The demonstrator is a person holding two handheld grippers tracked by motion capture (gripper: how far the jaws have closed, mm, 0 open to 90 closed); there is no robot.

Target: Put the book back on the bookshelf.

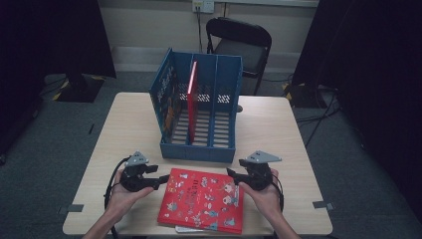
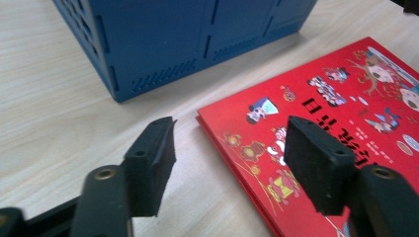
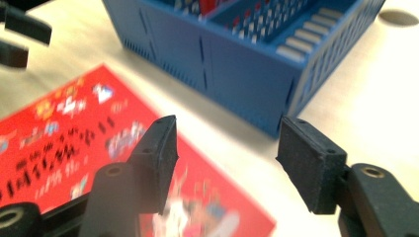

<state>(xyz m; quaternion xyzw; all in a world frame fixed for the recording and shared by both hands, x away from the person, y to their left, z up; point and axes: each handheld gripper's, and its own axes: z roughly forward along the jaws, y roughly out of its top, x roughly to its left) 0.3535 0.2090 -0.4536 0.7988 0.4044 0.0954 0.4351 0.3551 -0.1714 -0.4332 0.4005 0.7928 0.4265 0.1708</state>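
I have the red book (image 1: 203, 200) lying flat on the bench (image 1: 278, 129), cover up, just in front of the blue rack (image 1: 199, 107), with something thin and pale poking out from under its near edge. My left gripper (image 1: 163, 178) sits at the book's left edge and my right gripper (image 1: 231, 174) at its far right corner. Both sets of fingers stand partly open with nothing between them; in the left gripper view the book's (image 2: 316, 128) corner lies just ahead of the gap, and in the right gripper view the book's (image 3: 64, 143) edge runs under the left finger (image 3: 157, 153).

I judge it a thin hardback: stiff, fairly light, with a glossy cover that could slide under rubber pads. Flat on the bench it offers no face to pinch, so I would take it by the edges, one gripper on each side, tip one edge up first, and clamp across the boards near the spine. A second red book (image 1: 192, 99) already stands upright in the rack, beside a free slot.
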